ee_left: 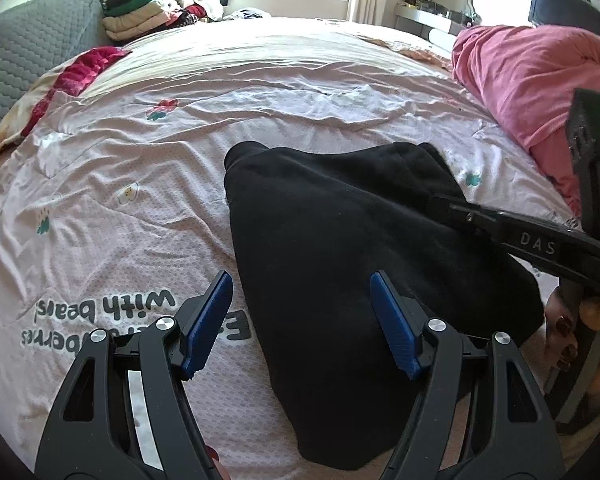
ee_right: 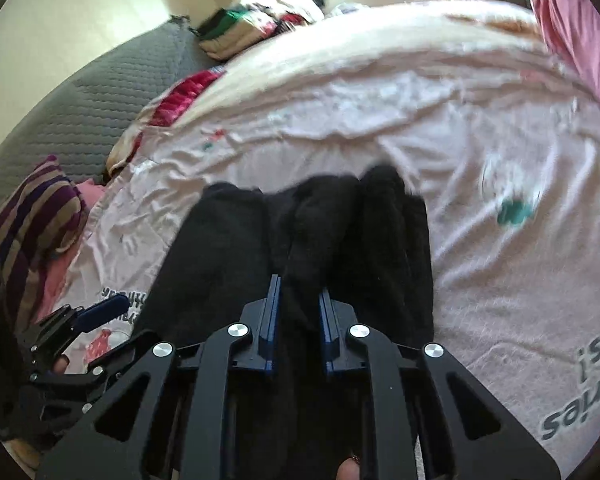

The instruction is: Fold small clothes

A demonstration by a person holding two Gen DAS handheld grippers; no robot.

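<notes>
A black garment (ee_left: pixel 340 240) lay on a bed (ee_left: pixel 140 208) covered in a pale pink printed quilt. Its long axis ran from the person's near edge away toward the middle of the bed, the narrower end pointing away.

The right tool (ee_right: pixel 298 304) was the nearer one. Its blue pads were drawn almost together, pinching a bunched ridge of the black cloth at the garment's near right side.

The left tool (ee_left: pixel 302 320) hovered spread wide at the near left edge, one pad over the quilt, the other over the cloth, holding nothing. The garment stretched straight ahead of both tools.
</notes>
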